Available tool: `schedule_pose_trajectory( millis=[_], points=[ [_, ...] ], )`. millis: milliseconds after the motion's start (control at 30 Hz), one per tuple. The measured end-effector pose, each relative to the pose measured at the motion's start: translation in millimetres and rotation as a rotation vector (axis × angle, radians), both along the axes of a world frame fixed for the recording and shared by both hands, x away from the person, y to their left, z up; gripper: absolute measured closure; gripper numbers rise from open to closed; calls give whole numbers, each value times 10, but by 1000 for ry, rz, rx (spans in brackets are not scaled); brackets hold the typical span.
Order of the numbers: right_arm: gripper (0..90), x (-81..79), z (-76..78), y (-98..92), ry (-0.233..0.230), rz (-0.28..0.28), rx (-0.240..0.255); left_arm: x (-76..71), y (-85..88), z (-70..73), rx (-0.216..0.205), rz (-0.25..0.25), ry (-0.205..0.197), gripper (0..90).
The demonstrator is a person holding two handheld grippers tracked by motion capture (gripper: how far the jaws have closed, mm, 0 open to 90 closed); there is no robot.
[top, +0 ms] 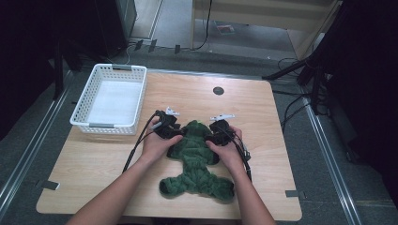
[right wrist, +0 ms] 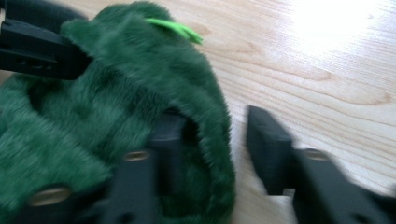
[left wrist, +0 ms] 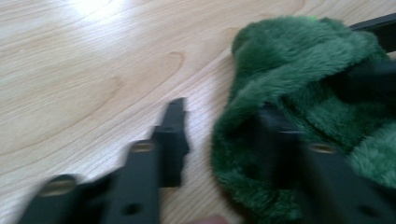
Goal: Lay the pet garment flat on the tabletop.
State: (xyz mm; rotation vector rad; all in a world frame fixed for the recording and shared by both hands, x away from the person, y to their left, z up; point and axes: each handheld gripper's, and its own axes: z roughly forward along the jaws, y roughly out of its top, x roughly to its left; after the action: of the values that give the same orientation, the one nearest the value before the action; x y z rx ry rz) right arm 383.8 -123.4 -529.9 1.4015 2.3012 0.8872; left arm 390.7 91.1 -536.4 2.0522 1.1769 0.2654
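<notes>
Dark green fleece garment [top: 197, 161], small and plush, shaped like a pet suit with sleeves: spread flat on the near-centre of the light wooden tabletop [top: 263, 122], hood end at the far side, leg end at the near side, a bright green tag [right wrist: 175, 28] at the hood's far edge. Left claw [top: 174, 131] at the hood's left edge: jaws apart, one over bare wood, the other sunk in the pile; a fold between them, not clamped. Right claw [top: 216, 133] at the hood's right edge: jaws apart, one inside the hood opening, the other outside on the wood, the rim between them, not squeezed. White slotted plastic basket [top: 84, 112] at far left, well apart from the garment, nothing but a pale liner inside.

Judged status: early stage. Grip on both hood edges not yet made; folding and any transfer to the basket outstanding.
</notes>
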Motion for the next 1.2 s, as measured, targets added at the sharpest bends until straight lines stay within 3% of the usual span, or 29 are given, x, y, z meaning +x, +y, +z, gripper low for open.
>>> schedule_pose_trajectory(
  millis=[33,67,100,133,167,233,267,300,333,367,400,433,467,500,600,633,667,700,733,767,800,833,867,967,1000,1033,1067,1200],
  points=[
    [736,5,-6,-5,-3,-14,7,0,0,0,0,0,0,788],
    [807,16,-3,-34,-15,-17,21,-24,5,51,-9,-18,-36,857],
    [851,15,14,-49,-25,-23,40,-38,11,94,-19,-12,-65,875],
    [868,0,56,-69,-68,-30,56,-57,30,159,-32,-7,-107,883],
    [868,0,56,-69,-68,-30,56,-57,30,159,-32,-7,-107,884],
    [870,-78,206,-78,-204,-20,80,-100,49,252,-31,6,-199,883],
    [853,-169,323,-66,-328,-7,80,-122,51,276,-12,11,-241,868],
    [851,-194,341,-55,-342,-21,56,-117,44,252,-2,4,-229,858],
    [849,-219,329,-38,-332,-56,31,-101,33,206,10,-5,-192,847],
    [835,-229,270,-30,-293,-61,30,-91,19,149,33,-3,-168,842],
    [835,-229,270,-30,-293,-61,30,-91,19,149,33,-3,-168,839],
    [809,-220,168,-16,-242,-61,-5,-89,29,88,59,-5,-146,839],
    [762,-201,21,-16,-178,-64,-73,-84,37,43,55,7,-120,825],
    [694,-201,-104,-136,-135,-107,-11,-69,60,-11,44,5,-64,784],
    [533,-183,-49,-335,-35,-142,103,-71,83,-27,33,-14,-39,702],
    [502,-199,15,-402,-40,-122,152,-77,125,13,0,-18,-68,670],
    [499,-216,63,-437,-52,-114,167,-77,125,13,0,-18,-68,643],
    [506,-237,148,-484,-86,-109,189,-51,198,82,-85,-5,-80,632],
    [506,-237,148,-484,-86,-109,189,-51,198,82,-85,-5,-80,625],
    [600,-237,284,-524,-137,-107,247,-4,226,136,-134,43,-88,623],
    [654,-221,328,-523,-151,-108,273,-4,226,136,-134,43,-88,624],
    [707,-189,374,-499,-163,-107,306,52,180,153,-170,73,-82,624],
    [746,-146,404,-445,-171,-104,319,74,135,152,-180,71,-71,629],
    [798,-43,398,-275,-175,-81,299,99,5,114,-170,38,-46,677],
    [824,69,282,-75,-123,-35,250,97,-91,59,-141,-5,-15,696],
    [824,69,282,-75,-123,-35,250,97,-91,59,-141,-5,-15,705],
    [831,131,143,48,-68,-20,173,79,-159,3,-88,-45,8,708],
    [836,199,-20,60,-13,-47,126,86,-164,-46,-78,-69,18,712]
  ],
)
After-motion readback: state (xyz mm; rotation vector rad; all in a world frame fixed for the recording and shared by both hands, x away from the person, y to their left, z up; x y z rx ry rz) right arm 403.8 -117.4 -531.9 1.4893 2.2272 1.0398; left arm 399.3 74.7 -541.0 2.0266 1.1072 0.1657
